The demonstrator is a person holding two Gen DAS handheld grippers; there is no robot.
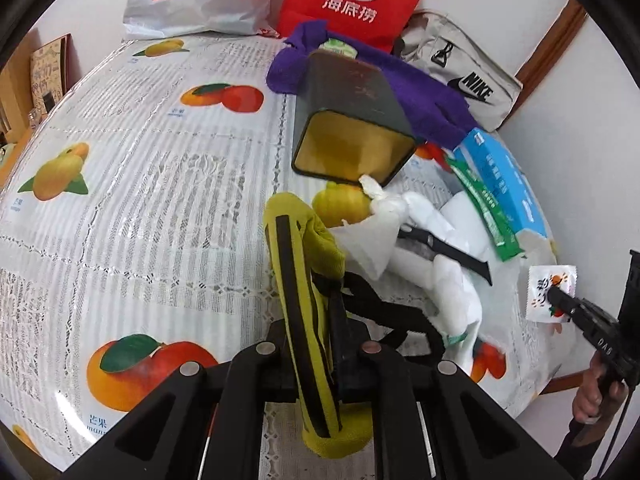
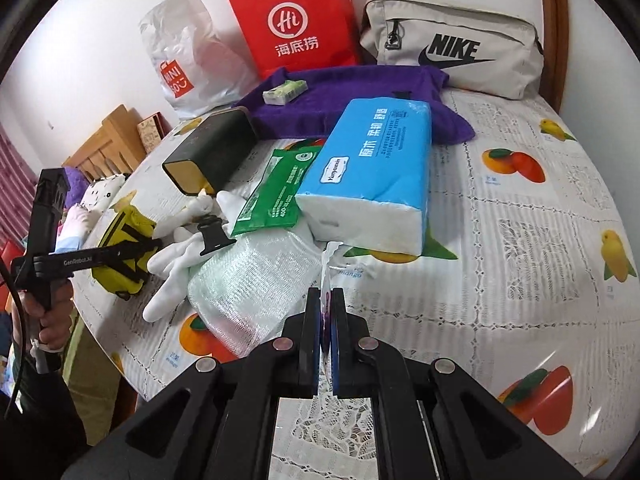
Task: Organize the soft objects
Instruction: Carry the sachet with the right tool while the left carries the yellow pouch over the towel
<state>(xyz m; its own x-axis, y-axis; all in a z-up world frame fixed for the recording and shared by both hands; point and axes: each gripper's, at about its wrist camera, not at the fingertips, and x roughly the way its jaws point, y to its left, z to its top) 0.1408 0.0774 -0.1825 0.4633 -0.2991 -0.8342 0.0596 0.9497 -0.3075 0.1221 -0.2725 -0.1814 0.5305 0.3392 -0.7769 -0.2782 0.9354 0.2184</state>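
My left gripper [image 1: 310, 280] is shut on a yellow pouch with black straps [image 1: 296, 272], held just above the table; it also shows in the right wrist view [image 2: 124, 248]. My right gripper [image 2: 326, 300] is shut on a small white printed packet [image 2: 327, 276], seen edge-on; the left wrist view shows the packet [image 1: 550, 294] face-on. A white plush toy [image 1: 432, 252] lies between them, beside a blue tissue pack [image 2: 376, 176], a green wipes pack [image 2: 276, 192] and a clear mesh-wrapped pack [image 2: 256, 276].
A dark tin with a gold inside [image 1: 352, 120] lies on its side, open end toward me. A purple towel [image 2: 348, 100] carries a small tissue packet [image 2: 285, 91]. A red paper bag [image 2: 296, 20], white Miniso bag [image 2: 188, 60] and Nike pouch [image 2: 452, 48] line the wall.
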